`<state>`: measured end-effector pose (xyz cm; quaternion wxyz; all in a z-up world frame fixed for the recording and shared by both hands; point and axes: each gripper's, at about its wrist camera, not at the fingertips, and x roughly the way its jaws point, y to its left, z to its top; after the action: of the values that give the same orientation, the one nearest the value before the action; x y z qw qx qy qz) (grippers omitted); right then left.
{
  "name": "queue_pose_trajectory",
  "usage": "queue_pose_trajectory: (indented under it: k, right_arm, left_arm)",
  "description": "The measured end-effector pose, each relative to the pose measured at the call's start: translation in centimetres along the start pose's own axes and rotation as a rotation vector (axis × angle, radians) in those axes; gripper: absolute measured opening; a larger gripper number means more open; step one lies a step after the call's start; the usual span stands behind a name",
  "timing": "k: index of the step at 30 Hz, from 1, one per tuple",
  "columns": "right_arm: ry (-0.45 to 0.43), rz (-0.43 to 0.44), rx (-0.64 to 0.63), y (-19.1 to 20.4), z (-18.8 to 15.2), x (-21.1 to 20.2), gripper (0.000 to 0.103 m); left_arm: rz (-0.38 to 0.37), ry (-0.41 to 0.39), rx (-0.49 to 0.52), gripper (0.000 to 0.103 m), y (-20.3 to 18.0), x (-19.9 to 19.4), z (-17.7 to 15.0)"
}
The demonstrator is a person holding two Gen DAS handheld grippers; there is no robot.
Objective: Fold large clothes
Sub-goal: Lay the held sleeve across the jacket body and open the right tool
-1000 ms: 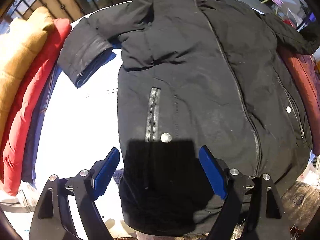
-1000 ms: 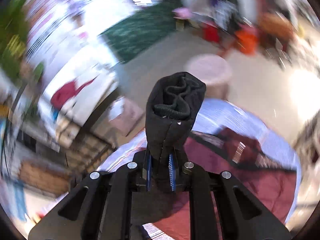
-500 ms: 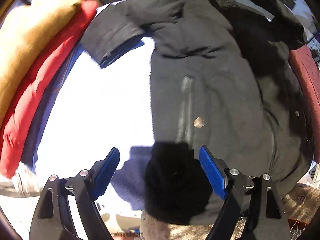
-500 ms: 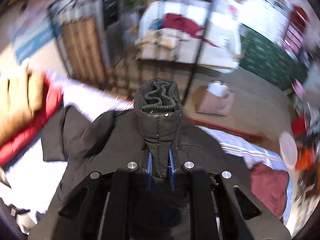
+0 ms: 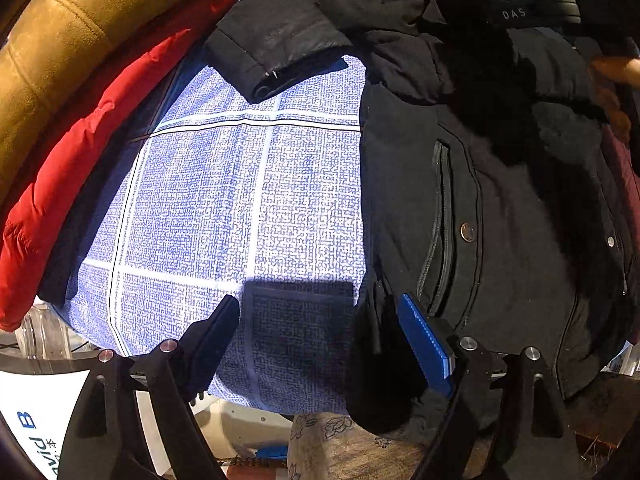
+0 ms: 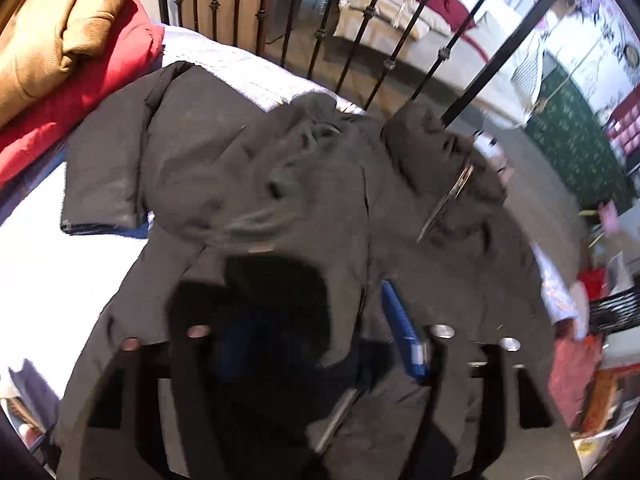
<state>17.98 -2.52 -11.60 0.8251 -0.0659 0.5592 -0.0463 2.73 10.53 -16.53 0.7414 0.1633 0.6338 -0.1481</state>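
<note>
Left gripper [image 5: 320,328], black frame with blue pads: jaws wide, nothing between the pads. It points down over the near edge of the blue-and-white checked bedsheet [image 5: 240,200]. Its right pad sits just beside the hem corner of the black padded zip jacket [image 5: 500,220], which hangs a little over the sheet's edge there; contact cannot be told.

Right gripper [image 6: 316,328], same build: jaws have just been opening and now stand apart. A dark fold of the jacket's sleeve [image 6: 280,292] lies between them, in shadow and blurred; the pads do not appear to press on it.

The jacket lies spread face up on the sheet, taking up the sheet's right part in the left wrist view. Pocket zip and a brass snap [image 5: 467,233] show on its near panel. One sleeve is folded in across the chest, as the right wrist view shows. The other sleeve [image 5: 280,40] reaches out onto bare sheet, cuff up at the far end.

Along the sheet's left edge: a red puffer jacket [image 5: 100,140], and on top of it a tan suede-like coat [image 5: 72,32].

Beyond the sheet's far edge: a black iron railing with turned bars [image 6: 320,32]. Past that, a room, blurred.
</note>
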Motion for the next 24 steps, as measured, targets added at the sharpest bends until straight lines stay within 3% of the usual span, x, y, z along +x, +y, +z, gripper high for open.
queue_pose_trajectory:
  k: [6,9,11,16,20,24]
  right_arm:
    - [0.084,0.011,0.044,-2.9,-4.8,0.2,0.065]
    - [0.137,-0.001,0.178,-7.1,-7.6,0.2,0.065]
    - [0.096,0.054,0.296,-10.0,-8.7,-1.4,0.065]
    - [-0.005,0.01,0.378,-14.9,-8.1,-4.4,0.069]
    - [-0.008,0.018,0.426,-17.2,-7.1,-3.3,0.073]
    - [0.025,0.039,0.389,-17.3,-6.9,-1.2,0.073]
  left_arm:
    - [-0.014,-0.021,0.066,0.08,-1.9,0.3,2.3]
    - [-0.017,-0.044,0.103,0.079,-3.1,0.0,3.7]
    - [-0.016,-0.072,0.129,0.079,-4.1,-0.5,5.2]
    - [-0.058,-0.211,0.178,0.079,-7.4,-3.6,11.3]
    - [-0.074,-0.317,0.247,0.079,-12.0,-5.8,17.0]
    - [-0.093,-0.336,0.325,0.08,-17.0,-5.1,21.3]
